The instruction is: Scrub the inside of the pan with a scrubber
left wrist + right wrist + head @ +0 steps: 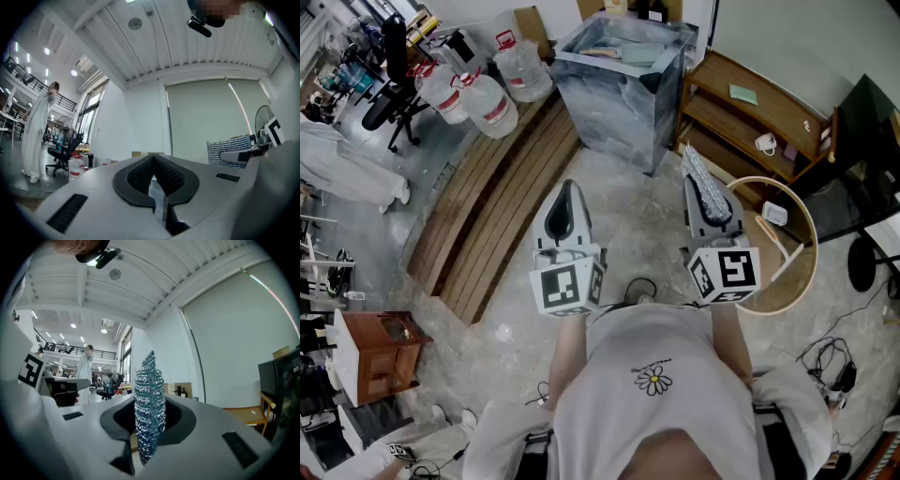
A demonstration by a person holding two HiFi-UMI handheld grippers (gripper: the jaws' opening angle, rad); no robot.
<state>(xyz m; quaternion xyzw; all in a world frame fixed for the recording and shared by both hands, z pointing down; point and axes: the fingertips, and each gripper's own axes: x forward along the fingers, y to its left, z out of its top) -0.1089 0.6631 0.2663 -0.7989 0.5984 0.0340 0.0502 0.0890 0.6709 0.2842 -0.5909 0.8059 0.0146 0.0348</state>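
**Scrubber clamped, spare tongs shut**

Open workroom with a pale stone floor (656, 234) and a band of wooden planks (502, 197) set into its left side. Nearest, a white shirt (656, 375) with a daisy print, both forearms pushed forward from it. Just ahead, two marker cubes (569, 286), one per hand, side by side and apart. Left gripper (569, 192) held about level, nose forward, jaws pressed together on nothing. Right gripper (701, 187) likewise level and parallel, jaws clamped on the scrubber (150, 404), a glittering mesh pad standing on edge and sticking out past the tips. Beside the right gripper, toward the floor's right edge, a round wooden hoop (802, 272). Farther on, a metal-clad box (619, 103) and a low wooden shelf (741, 117) with a white cup (766, 143). At the floor's far left corner, water jugs (492, 105) and a black office chair (394, 66). Farthest, in both gripper views, a figure in a white coat (37, 136).
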